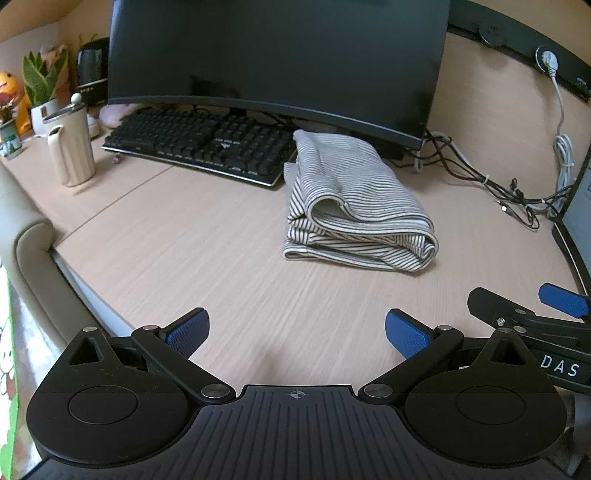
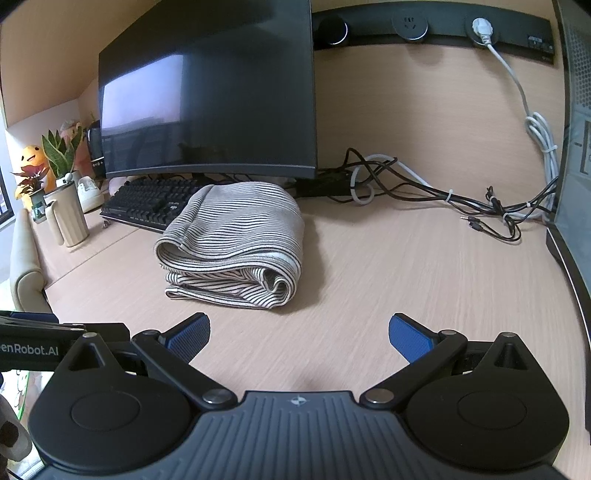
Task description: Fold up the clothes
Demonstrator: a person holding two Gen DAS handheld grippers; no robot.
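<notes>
A striped garment [image 1: 351,199], grey-white with thin dark lines, sits folded into a thick bundle on the wooden desk [image 1: 184,251], its far end just in front of the curved monitor [image 1: 277,55] and right beside the end of the black keyboard [image 1: 195,142]. The folds face the near side, layered one over another with a rolled edge at the right corner (tidy enough, though a little puffy on top).

The left gripper [image 1: 297,332] hangs over the bare desk near its front edge, jaws spread wide with nothing between the blue pads [image 1: 188,332]. It is well apart from the cloth. The right gripper [image 2: 299,334] is beside it, also gaping wide and empty, its own blue pads [image 2: 408,341] over plain wood; from its camera the garment [image 2: 236,240] lies ahead and slightly left.

Off to the left stand a cream ribbed jug [image 1: 70,147], a potted plant [image 1: 40,85] and an orange toy figure [image 1: 11,96]. To the right a tangle of black and white cables [image 2: 443,195] trails along the back of the desk (one white lead runs up to a wall socket [image 2: 482,27]).
</notes>
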